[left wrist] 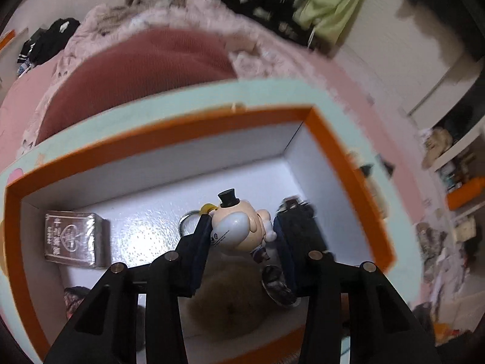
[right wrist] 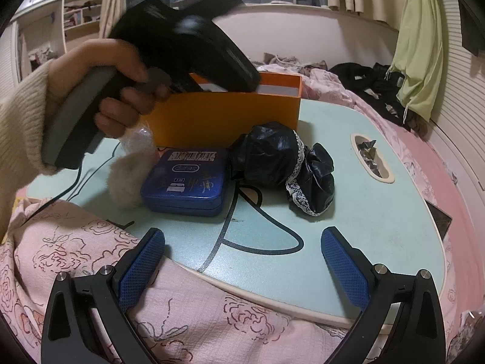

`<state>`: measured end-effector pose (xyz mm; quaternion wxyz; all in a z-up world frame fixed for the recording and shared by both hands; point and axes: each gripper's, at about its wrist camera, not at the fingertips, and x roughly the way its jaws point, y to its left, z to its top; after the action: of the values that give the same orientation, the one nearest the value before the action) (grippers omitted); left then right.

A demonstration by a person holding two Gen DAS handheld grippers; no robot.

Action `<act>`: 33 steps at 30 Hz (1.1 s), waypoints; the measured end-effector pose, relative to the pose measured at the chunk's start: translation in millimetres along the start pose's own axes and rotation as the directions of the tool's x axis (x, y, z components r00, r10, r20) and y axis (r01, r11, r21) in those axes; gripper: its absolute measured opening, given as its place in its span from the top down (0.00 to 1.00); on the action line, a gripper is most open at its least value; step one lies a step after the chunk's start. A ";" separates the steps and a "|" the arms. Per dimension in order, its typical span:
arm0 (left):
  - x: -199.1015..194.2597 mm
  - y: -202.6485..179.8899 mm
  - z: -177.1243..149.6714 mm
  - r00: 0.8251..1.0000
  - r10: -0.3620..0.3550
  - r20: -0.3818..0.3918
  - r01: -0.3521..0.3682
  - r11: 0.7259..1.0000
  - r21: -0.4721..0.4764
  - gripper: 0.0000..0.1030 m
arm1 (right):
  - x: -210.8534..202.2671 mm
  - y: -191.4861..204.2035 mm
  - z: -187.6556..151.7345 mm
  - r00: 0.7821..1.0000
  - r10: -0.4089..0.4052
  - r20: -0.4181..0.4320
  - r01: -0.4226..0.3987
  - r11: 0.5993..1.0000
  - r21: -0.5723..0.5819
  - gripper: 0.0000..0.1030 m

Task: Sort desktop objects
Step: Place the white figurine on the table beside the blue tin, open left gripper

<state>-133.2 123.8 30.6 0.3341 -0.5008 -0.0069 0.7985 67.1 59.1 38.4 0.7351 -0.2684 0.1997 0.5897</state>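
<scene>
Risk is sitting with the left gripper [left wrist: 242,236] – it is pinching a small figurine [left wrist: 239,227] over the orange box [left wrist: 348,163], and a loose squeeze could be dropping it askew; the right gripper [right wrist: 242,261] is hanging open over the table [right wrist: 379,212].

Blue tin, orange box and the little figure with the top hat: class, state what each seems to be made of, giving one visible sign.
Blue tin: probably painted metal; glossy sheen, rolled seam round the lid.
Orange box: likely cardboard; matt, thin flat walls, white inside.
Figure: apparently smooth moulded plastic; bright highlights on its rounded head, held between the left gripper's jaws.
</scene>
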 end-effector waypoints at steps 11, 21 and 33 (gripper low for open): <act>-125.6 -19.6 -61.4 0.956 -0.174 0.235 0.146 0.981 0.129 0.58 | 0.3 -0.1 -0.5 1.000 -0.014 -0.003 0.015 1.000 0.012 0.00; -86.2 1.7 -96.6 0.966 -0.191 0.172 0.185 0.981 0.054 0.58 | 0.4 -0.2 -0.8 1.000 -0.024 -0.005 0.024 1.000 0.020 0.00; -120.2 27.6 -151.9 0.973 0.014 0.232 -0.025 0.999 0.043 0.30 | 0.6 -0.6 -1.3 0.999 -0.039 -0.011 0.040 0.999 0.032 0.00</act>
<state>7.5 -11.7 41.0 0.3344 -0.3965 -0.0225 0.8546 67.9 58.6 37.0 0.7498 -0.2633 0.2076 0.5704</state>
